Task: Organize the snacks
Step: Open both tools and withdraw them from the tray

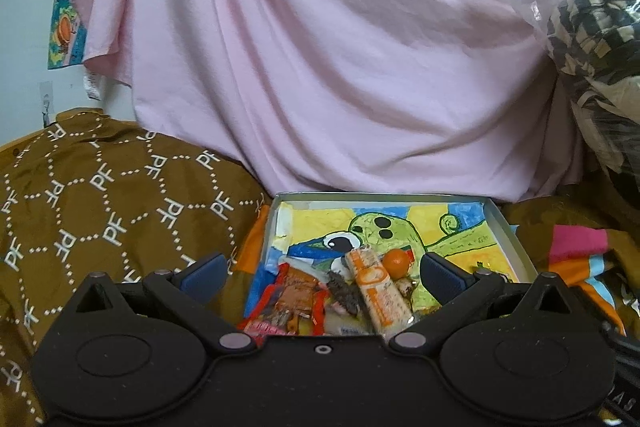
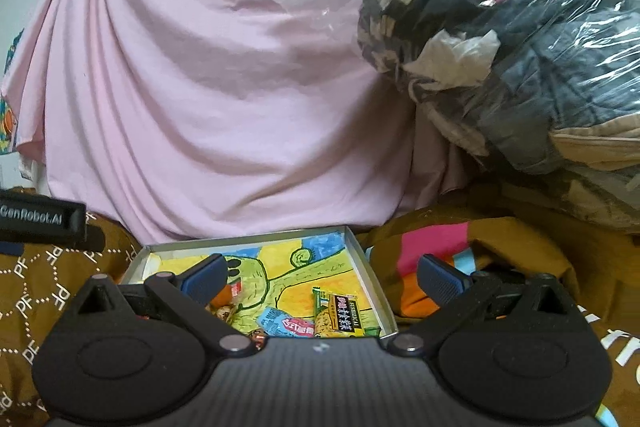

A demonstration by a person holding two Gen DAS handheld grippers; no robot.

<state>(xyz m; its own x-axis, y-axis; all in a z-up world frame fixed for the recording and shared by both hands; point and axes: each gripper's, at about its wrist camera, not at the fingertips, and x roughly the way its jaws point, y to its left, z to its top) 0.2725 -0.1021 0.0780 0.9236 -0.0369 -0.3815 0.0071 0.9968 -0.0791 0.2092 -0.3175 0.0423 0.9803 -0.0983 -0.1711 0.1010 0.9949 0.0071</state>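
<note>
A shallow white box with a green cartoon drawing on its floor lies on a brown cloth; it also shows in the right wrist view. In its near part lie several snacks: an orange-and-white bar, a small orange ball, a brown-and-red packet, a green-and-yellow packet and a blue-and-pink packet. My left gripper is open and empty above the snacks. My right gripper is open and empty over the box's right side.
A brown cloth with a "PF" pattern lies to the left. A pink sheet hangs behind the box. A clear plastic bag of clothes sits at the right. A pink, orange and blue striped cloth lies right of the box.
</note>
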